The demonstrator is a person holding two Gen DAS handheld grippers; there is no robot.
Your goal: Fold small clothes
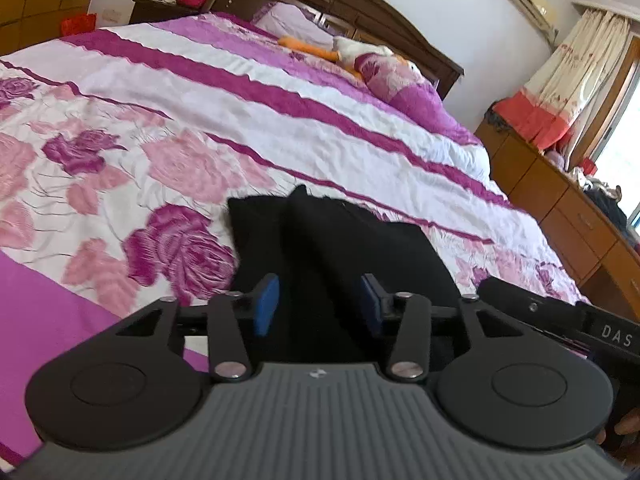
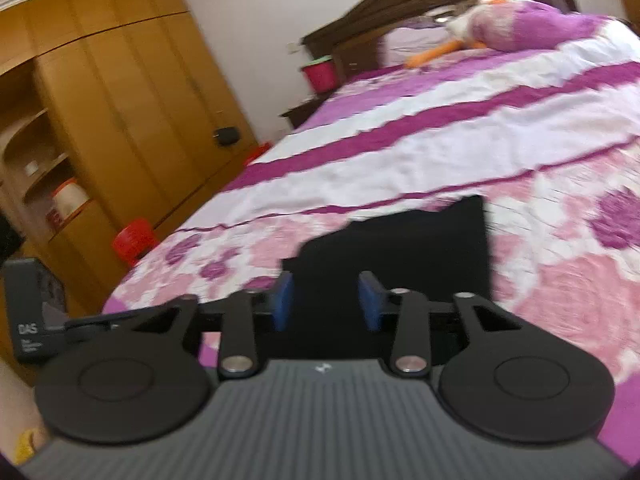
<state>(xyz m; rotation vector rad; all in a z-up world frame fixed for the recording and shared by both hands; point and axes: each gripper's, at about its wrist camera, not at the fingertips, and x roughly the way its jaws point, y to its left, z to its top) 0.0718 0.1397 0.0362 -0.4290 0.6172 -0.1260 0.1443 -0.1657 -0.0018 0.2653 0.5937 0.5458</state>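
A small black garment (image 1: 320, 240) lies on the floral bedspread (image 1: 180, 152) near the bed's near edge, with a raised fold running down its middle. My left gripper (image 1: 319, 306) is open, its blue pads (image 1: 267, 304) either side of that fold, close over the cloth. In the right wrist view the same black garment (image 2: 400, 248) lies ahead. My right gripper (image 2: 325, 302) is open over its near edge, blue pads (image 2: 282, 300) apart with cloth between them. The other gripper's black body shows at the right edge of the left view (image 1: 560, 316) and at the left of the right view (image 2: 36, 320).
The bed has a purple-and-white striped quilt, pillows (image 1: 400, 80) and a plush toy (image 1: 320, 50) by a dark wooden headboard (image 1: 340, 0). A wooden dresser (image 1: 560, 208) stands on one side, a wooden wardrobe (image 2: 120, 100) and red stool (image 2: 134, 240) on the other.
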